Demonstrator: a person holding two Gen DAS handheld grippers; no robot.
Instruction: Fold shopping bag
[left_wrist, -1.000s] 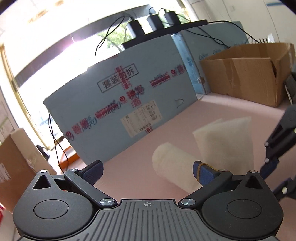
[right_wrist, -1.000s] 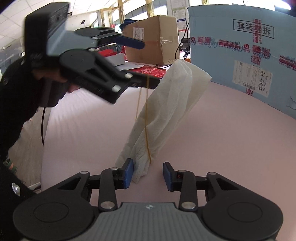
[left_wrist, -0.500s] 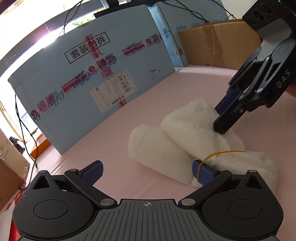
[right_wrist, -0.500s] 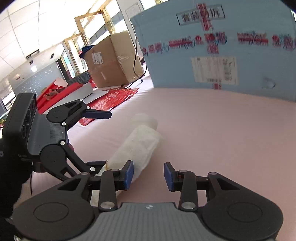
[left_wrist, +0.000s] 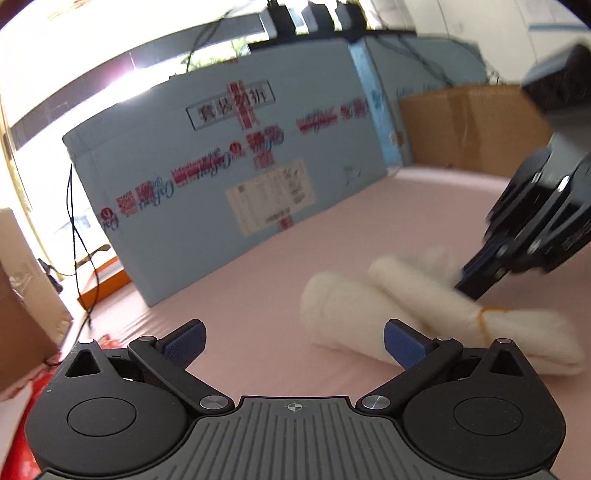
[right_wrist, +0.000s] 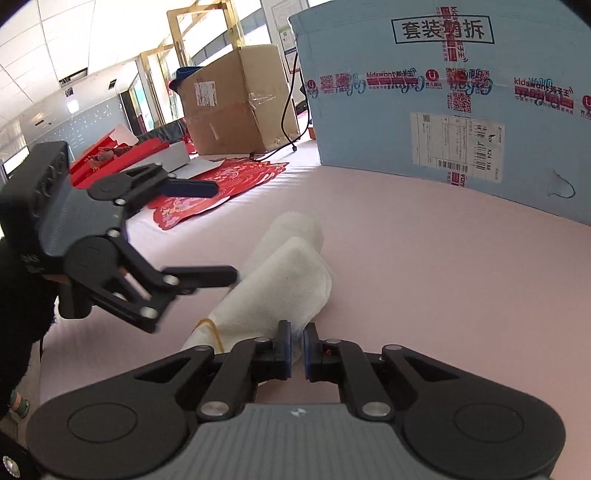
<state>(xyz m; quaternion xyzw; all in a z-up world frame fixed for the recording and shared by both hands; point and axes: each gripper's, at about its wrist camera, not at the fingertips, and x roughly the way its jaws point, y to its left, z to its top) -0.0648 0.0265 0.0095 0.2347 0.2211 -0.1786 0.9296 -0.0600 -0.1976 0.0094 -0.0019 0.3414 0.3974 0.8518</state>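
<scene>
The white shopping bag (left_wrist: 406, 306) (right_wrist: 280, 288) lies rolled into a bundle on the pink table (right_wrist: 443, 277). A yellow rubber band (left_wrist: 484, 325) (right_wrist: 214, 328) binds its near end. My left gripper (left_wrist: 293, 343) (right_wrist: 221, 232) stands open just left of the bundle with nothing between its fingers. Its lower finger reaches close to the roll in the right wrist view. My right gripper (right_wrist: 295, 345) (left_wrist: 471, 282) comes in from the other side. Its jaws are closing and stand almost together on a thin edge of the bag.
A big light-blue carton (left_wrist: 221, 166) (right_wrist: 461, 92) stands along the table's far side. A brown cardboard box (left_wrist: 469, 125) sits at the far right and another (right_wrist: 236, 99) beyond the table's left end. Red paper (right_wrist: 207, 199) lies there too, with cables behind the carton.
The bag was held up in the air and now lies on the table. The rubber band has come off my left finger onto the bundle. My right jaws have closed in.
</scene>
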